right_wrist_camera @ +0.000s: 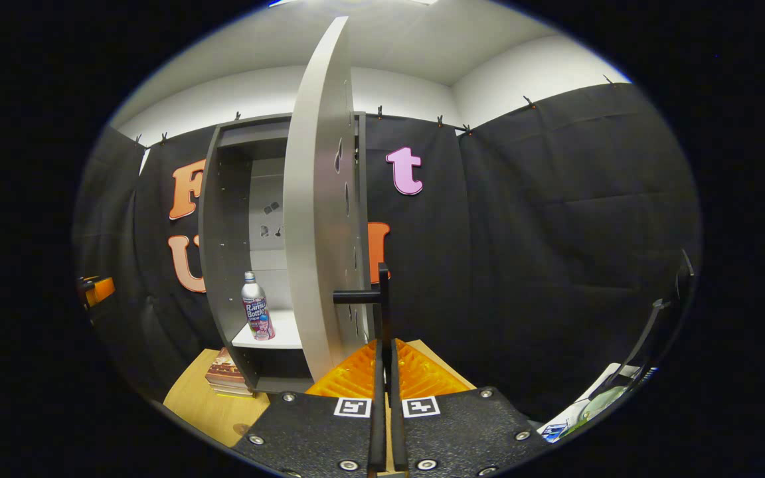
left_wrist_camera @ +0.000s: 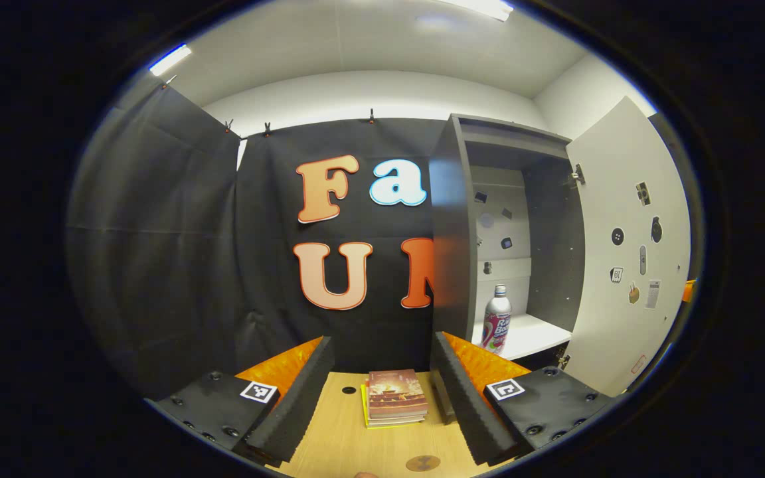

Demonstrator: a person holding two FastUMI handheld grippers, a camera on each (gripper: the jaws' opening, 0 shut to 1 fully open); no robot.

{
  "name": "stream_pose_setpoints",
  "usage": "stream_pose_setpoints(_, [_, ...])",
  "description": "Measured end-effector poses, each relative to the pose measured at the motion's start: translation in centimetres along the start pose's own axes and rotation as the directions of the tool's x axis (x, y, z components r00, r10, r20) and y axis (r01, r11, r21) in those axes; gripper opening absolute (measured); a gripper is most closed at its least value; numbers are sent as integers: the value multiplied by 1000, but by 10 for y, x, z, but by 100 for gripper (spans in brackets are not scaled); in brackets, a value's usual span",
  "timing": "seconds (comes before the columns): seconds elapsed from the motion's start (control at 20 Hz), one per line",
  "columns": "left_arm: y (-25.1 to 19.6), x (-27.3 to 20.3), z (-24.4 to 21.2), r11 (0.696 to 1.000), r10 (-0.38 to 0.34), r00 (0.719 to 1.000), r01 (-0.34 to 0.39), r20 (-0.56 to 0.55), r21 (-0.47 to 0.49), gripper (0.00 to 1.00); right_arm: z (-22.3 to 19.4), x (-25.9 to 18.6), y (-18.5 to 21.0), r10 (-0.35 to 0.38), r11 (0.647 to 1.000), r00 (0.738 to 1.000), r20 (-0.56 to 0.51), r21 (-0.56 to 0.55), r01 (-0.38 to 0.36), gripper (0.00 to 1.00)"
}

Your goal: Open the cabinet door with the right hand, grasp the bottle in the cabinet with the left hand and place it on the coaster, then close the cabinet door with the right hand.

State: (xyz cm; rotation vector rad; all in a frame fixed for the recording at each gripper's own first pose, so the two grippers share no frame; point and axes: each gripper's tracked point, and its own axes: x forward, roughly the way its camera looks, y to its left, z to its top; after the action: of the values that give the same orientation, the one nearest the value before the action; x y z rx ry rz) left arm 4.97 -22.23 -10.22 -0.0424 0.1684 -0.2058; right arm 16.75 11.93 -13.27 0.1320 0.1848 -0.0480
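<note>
The left gripper (left_wrist_camera: 379, 392) hovers over the bench (left_wrist_camera: 336, 438), jaws wide and empty; the right gripper (right_wrist_camera: 382, 372) has its jaws clamped on the handle (right_wrist_camera: 372, 295). The cabinet door (right_wrist_camera: 316, 199) stands open. Far inside, the bottle (left_wrist_camera: 496, 319) stands upright on the shelf (left_wrist_camera: 532, 335), ungrasped; coaster (left_wrist_camera: 422, 463) placing and closing remain.

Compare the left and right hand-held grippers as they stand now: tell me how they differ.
The left hand-held gripper is open, its fingers wide apart with nothing between them; the right hand-held gripper is shut on the cabinet door's handle. The left points over the table towards the books; the right sits beside the open cabinet door. Both carry square markers.
</note>
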Motion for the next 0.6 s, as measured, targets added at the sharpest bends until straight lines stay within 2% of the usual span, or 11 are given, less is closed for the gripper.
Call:
stream_pose_setpoints(0.2, [-45, 12, -6, 1000, -31, 999, 31, -27, -1, 99, -5, -3, -2, 38, 999, 999, -25, 12, -38, 4])
stream_pose_setpoints(0.25, [-57, 13, -7, 999, -40, 999, 40, -28, -1, 99, -5, -6, -6, 35, 999, 999, -29, -2, -35, 10])
stream_pose_setpoints(0.3, [-69, 16, -6, 999, -49, 998, 49, -27, -1, 99, -6, -5, -13, 26, 1000, 999, -32, -16, -27, 6])
stream_pose_setpoints(0.4, [-95, 27, -8, 998, -68, 997, 68, -26, -2, 98, -7, -6, -24, 9, 1000, 999, -41, -21, -10, 6])
stream_pose_setpoints(0.6, [-140, 49, -16, 995, -98, 995, 98, -36, -11, 99, -8, -8, -33, -28, 999, 999, -35, 30, 29, 16])
